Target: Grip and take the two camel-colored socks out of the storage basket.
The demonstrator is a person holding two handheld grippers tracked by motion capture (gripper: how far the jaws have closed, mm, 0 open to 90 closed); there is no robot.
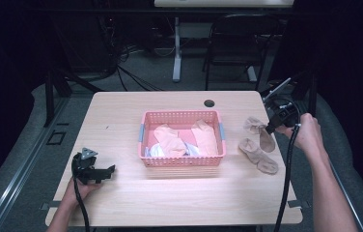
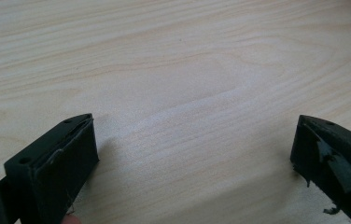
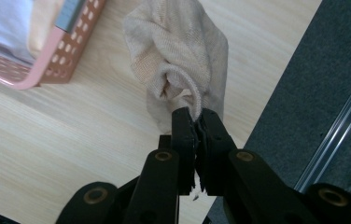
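A pink mesh basket (image 1: 182, 114) stands mid-table with peach socks (image 1: 170, 137) and a pale cloth inside. To its right, my right gripper (image 1: 269, 128) is shut on the cuff of a beige sock (image 1: 256, 124), which hangs bunched just over the tabletop. The right gripper view has the jaws (image 3: 196, 116) pinched on that sock's rim (image 3: 178, 46), with the basket corner (image 3: 66, 51) at upper left. A second beige sock (image 1: 259, 155) lies flat near the right edge. My left gripper (image 1: 109, 170) rests low at the front left, open (image 2: 194, 149) over bare wood.
A cable hole (image 1: 209, 103) is set into the table behind the basket. The table's right edge (image 1: 286, 159) runs close to the socks, with grey floor beyond. A chair (image 1: 237, 43) and a desk leg (image 1: 176, 53) stand behind the table.
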